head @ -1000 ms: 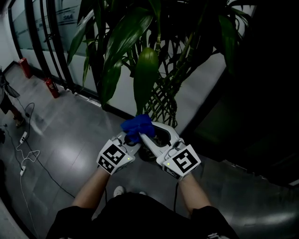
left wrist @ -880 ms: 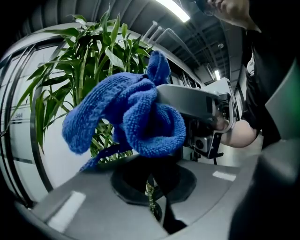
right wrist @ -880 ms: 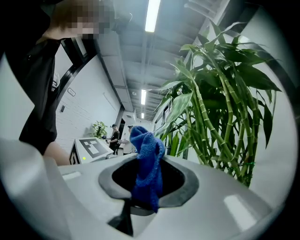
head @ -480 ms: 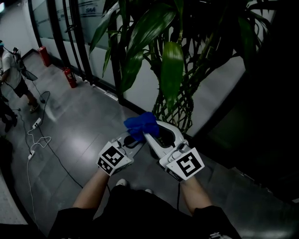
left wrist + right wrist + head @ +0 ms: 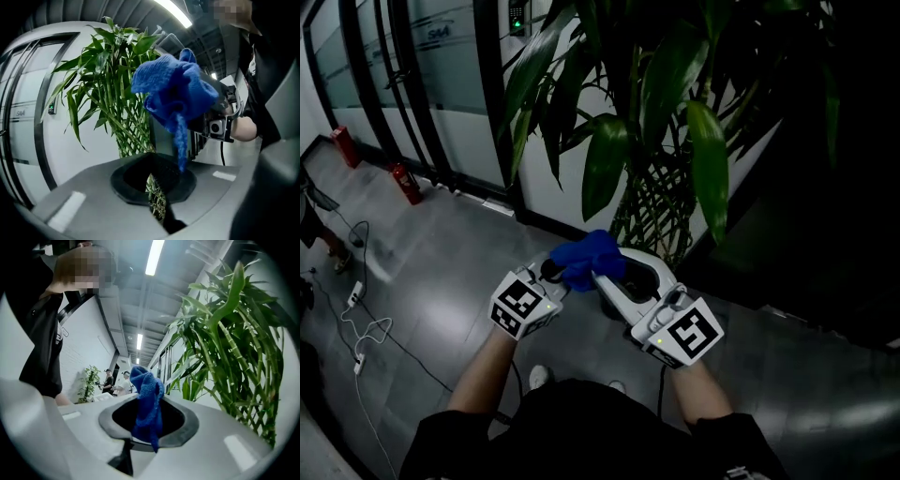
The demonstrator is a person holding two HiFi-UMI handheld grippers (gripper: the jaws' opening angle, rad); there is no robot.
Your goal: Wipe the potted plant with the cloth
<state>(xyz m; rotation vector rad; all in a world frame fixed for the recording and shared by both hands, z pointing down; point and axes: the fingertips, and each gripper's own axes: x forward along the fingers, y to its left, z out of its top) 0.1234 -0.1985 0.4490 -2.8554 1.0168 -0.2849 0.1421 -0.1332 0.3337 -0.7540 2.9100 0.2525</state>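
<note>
Right gripper (image 5: 605, 281), lower centre of the head view: jaws clamped on the blue cloth (image 5: 586, 256), which bunches above the tips & trails a tail down past them. Left gripper (image 5: 551, 274), just left of it: jaws pressed together w/ nothing between. In the left gripper view the cloth hangs beyond them, carried by the other tool & apparently not touching. Change over the last sec. is mostly the view. The head cam has swung, so the potted plant (image 5: 656, 202) now fills upper centre to upper right, w/ a broad leaf (image 5: 605, 164) above the cloth & a longer leaf (image 5: 709, 155) to its right. The fire extinguisher (image 5: 406, 178) is back at upper left. Both grippers have kept approx. the same low-centre spot, the right one drifting slightly right & down. The cloth remains at frame centre, well below the leaf tips. Meaning for the task, as judged: no wipe contact yet. The grip on the cloth looks settled & the stage looks like lining up on a leaf. The next move prob. needs the cloth lifted to the nearest blade, w/ the free left tool avail. to steady it.
</note>
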